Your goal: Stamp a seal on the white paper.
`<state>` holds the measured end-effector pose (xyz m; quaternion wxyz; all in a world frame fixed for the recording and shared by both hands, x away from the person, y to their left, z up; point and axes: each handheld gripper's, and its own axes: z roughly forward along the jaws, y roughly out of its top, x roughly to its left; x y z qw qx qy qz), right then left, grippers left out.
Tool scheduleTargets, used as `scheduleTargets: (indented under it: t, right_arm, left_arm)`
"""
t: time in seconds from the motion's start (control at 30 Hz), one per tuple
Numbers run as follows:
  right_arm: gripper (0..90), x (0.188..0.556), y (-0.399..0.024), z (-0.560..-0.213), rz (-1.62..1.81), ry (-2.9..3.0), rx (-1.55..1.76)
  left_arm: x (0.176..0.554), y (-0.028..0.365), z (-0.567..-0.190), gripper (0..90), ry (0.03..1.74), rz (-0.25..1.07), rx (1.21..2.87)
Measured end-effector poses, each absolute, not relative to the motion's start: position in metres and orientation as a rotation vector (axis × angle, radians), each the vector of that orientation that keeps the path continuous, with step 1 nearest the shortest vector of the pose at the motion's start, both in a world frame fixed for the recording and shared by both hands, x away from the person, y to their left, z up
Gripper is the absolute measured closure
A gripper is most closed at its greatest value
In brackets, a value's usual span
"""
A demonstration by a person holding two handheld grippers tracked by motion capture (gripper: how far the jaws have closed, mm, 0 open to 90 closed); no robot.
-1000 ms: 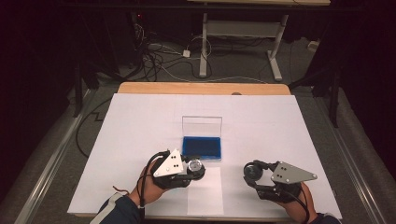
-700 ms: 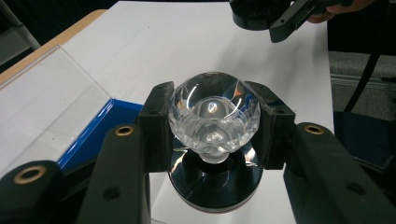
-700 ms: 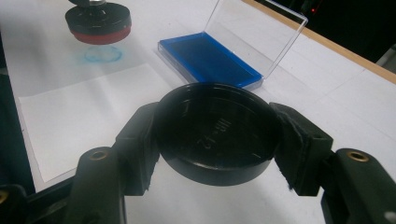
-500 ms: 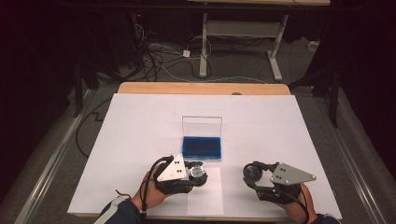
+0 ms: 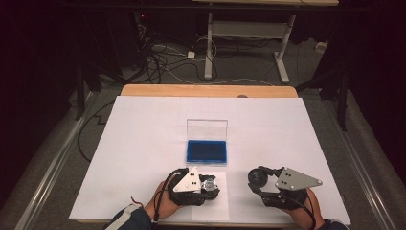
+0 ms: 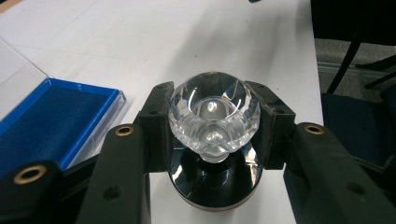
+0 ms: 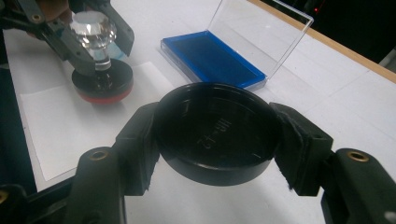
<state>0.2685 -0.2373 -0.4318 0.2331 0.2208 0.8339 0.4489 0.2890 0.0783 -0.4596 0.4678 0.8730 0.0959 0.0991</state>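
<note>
A stamp with a clear faceted knob (image 6: 213,112) and a round black base (image 6: 215,186) stands upright with my left gripper (image 6: 213,126) shut on the knob. In the right gripper view the stamp's red underside (image 7: 103,97) is down at a white paper sheet (image 7: 60,126). Whether it presses on the sheet I cannot tell. My right gripper (image 7: 215,135) is shut on a round black cap (image 7: 215,126), held just above the table to the right of the stamp (image 5: 209,184). From above, both grippers are near the front edge, left gripper (image 5: 209,183) and right gripper (image 5: 258,178).
An open case with a blue ink pad (image 5: 207,151) and an upright clear lid (image 5: 207,129) lies just beyond the grippers, at mid-table. A white cover (image 5: 143,143) spreads over the table, and a wooden edge (image 5: 206,90) shows at the far side. Cables and a desk frame lie on the floor beyond.
My left gripper has come down and toward the near edge with the stamp, onto the paper sheet. The right gripper and its cap have stayed put.
</note>
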Motion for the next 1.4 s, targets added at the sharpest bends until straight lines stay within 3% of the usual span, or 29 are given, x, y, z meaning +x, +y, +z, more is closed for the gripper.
scheduleTargets:
  t: [1.4]
  right_arm:
    - [38.1, 0.269, -0.237, -0.432, 1.224, 2.297, 0.602]
  left_arm:
    - [0.296, 0.076, -0.477, 54.3, 0.231, 0.221, 2.182]
